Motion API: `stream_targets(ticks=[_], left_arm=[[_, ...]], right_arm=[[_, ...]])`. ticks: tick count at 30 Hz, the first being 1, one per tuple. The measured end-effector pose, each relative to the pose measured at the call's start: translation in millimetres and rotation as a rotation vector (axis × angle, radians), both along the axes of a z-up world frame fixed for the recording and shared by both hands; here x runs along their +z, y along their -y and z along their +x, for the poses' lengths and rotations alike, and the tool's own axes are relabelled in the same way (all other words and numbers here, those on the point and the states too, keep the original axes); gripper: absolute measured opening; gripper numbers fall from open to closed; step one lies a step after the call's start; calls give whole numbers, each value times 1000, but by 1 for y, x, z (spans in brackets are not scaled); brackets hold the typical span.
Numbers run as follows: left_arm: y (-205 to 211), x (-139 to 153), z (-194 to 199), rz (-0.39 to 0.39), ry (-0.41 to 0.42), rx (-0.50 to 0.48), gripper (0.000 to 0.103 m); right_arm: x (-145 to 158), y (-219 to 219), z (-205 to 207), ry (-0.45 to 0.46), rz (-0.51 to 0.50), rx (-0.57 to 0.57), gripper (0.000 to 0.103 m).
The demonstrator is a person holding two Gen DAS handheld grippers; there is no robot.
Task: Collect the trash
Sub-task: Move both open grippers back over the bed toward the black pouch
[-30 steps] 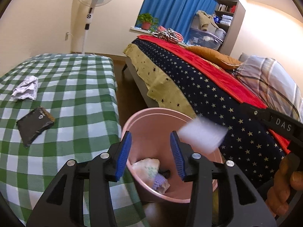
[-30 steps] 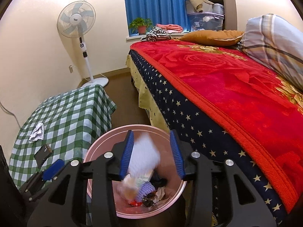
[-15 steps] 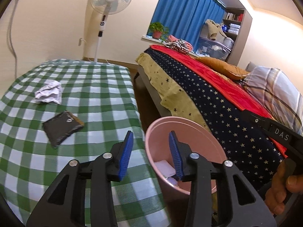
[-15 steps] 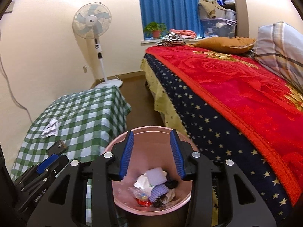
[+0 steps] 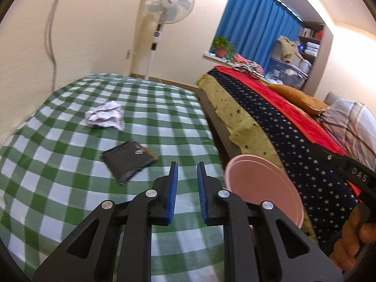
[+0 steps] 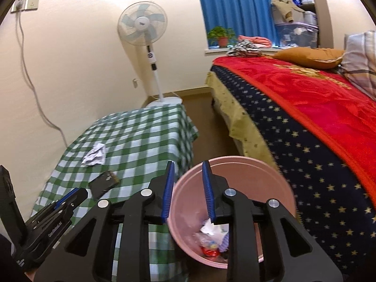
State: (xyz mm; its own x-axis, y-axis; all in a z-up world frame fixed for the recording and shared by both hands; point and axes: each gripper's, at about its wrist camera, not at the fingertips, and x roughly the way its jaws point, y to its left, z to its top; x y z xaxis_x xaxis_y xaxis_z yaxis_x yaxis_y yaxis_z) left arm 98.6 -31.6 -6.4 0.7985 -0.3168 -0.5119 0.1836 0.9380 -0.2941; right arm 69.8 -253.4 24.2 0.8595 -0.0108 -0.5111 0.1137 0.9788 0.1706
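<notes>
1. Right gripper [image 6: 188, 164]: jaws apart, nothing between them, above the near rim of the pink bin [image 6: 277, 176].
2. Bin contents: mixed trash [image 6: 212, 237].
3. Checked table [image 6: 141, 136]: crumpled paper [image 6: 94, 155], dark wallet [image 6: 103, 184].
4. Left gripper [image 6: 70, 193]: lower left, jaw state unclear.
5. Standing fan [image 6: 142, 24]; bed [image 6: 317, 108].

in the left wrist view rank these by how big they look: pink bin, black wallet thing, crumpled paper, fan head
1. pink bin, largest, though it sits nearest the camera and is partly cut off by the gripper.
2. black pouch and fan head: look much alike, not ranked.
3. crumpled paper, smallest, but only slightly.
</notes>
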Motion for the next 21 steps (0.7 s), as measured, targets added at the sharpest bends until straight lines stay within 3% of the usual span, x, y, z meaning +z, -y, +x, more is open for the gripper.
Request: stream_targets(ticks=[11,21], left_arm=[[-47,-19,19,-4,-50,129,17],[-76,-48,51,-27,-166,216,17]], right_arm=[[-8,-22,17,-6,10,78,19],[-14,-26,28,-3,12,117,19]])
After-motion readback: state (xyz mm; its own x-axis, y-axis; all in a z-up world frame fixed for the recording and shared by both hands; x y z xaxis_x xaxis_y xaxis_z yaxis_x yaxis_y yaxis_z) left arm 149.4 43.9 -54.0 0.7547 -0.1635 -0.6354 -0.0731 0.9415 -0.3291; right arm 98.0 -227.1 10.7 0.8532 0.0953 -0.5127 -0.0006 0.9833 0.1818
